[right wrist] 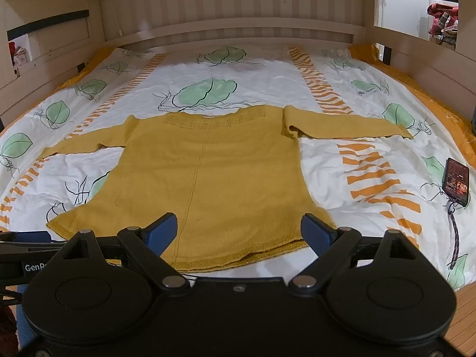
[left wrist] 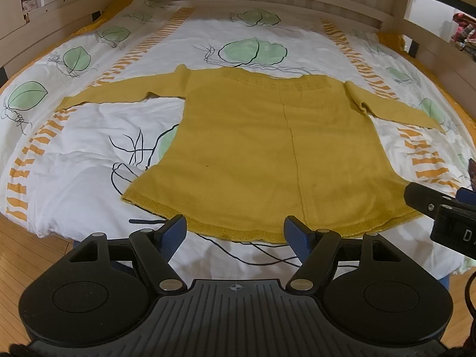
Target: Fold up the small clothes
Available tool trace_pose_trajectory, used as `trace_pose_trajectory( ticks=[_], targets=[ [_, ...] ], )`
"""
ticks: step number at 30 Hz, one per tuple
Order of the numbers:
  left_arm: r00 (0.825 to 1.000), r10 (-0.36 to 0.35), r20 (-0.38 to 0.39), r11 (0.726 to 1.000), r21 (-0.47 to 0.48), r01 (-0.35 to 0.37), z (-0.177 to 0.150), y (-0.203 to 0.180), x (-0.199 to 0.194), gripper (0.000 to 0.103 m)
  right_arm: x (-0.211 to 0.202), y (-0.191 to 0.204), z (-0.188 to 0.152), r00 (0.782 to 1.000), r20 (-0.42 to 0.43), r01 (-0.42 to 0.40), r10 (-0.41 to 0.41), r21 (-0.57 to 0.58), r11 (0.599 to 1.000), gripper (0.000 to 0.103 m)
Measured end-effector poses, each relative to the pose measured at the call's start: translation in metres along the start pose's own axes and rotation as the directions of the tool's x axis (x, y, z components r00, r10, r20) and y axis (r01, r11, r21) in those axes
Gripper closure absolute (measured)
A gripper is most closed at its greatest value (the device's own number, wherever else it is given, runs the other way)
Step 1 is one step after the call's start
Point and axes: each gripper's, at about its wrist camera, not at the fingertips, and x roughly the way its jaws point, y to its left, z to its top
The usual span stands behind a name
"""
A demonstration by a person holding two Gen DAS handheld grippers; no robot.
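Phone (right wrist: 456,181) on quilt (right wrist: 267,71), right of sweater (right wrist: 214,178)

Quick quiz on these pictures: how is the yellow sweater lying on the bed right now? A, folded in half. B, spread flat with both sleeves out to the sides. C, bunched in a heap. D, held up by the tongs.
B: the sweater lies flat on the bed, one sleeve stretched out to each side, no tongs gripping it.
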Motion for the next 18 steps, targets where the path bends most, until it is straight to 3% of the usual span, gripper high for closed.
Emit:
trace_pose_trajectory(
  ticks=[18],
  targets=[
    [1.000,-0.001,0.000,1.000,-0.001,0.001,-0.0003,0.0004,0.0004,0.032,-0.0017,0.0016,0.0008,1.000,-0.002,0.002,-0.002,-0.005,1.000,0.012]
  ],
)
